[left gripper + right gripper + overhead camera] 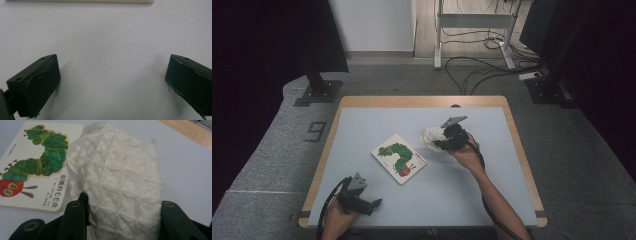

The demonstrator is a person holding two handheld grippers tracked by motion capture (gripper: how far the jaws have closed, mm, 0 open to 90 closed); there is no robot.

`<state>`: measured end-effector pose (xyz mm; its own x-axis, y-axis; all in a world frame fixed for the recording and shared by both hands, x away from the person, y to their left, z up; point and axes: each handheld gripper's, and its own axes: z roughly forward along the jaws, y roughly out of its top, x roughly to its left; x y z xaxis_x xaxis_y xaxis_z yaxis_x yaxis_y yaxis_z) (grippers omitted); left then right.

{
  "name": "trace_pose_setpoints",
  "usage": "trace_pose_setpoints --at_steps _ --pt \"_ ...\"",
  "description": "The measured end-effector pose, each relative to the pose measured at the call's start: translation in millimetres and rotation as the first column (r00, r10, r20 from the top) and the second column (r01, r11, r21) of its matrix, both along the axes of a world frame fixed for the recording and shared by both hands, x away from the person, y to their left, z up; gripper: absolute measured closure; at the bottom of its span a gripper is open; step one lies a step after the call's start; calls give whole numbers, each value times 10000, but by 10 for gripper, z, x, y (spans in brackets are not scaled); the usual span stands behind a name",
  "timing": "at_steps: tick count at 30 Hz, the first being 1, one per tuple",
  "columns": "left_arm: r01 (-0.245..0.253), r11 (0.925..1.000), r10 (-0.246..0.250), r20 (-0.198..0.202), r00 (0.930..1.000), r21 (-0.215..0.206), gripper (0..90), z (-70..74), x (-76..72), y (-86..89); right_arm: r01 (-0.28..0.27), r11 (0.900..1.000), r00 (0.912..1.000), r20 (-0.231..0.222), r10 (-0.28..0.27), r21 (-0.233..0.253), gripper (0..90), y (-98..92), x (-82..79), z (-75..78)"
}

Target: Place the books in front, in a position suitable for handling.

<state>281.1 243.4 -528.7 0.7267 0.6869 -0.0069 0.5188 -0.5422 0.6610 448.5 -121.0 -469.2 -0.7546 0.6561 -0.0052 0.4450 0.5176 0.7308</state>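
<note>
Right gripper [438,141] clamps a white waffle cloth [117,182].
The cloth sits just beside the caterpillar book [399,157]; left gripper [112,82], jaws wide, hovers near the table [472,195] edge.

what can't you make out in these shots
- Cloth, right gripper view: its lower part is cut off by the bottom edge and sits between the right gripper jaws, so its full shape is unclear.
- Book, right gripper view: its right edge is hidden behind the cloth.
- Book title, high view: too small to read.
- Left gripper, left gripper view: the jaws are cut off by the bottom edge.
</note>
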Motion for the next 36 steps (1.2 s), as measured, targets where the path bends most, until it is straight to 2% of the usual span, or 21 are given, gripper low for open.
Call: trace_pose_setpoints --at_steps 12,36 --pt "2 10000 -2 -7 10000 3 0 0 0 0 -44 9999 9999 164 42 112 579 -197 -168 108" --pt "-8 10000 8 3 10000 1 0 0 0 0 664 9974 9966 468 -676 280 579 -888 -552 213"
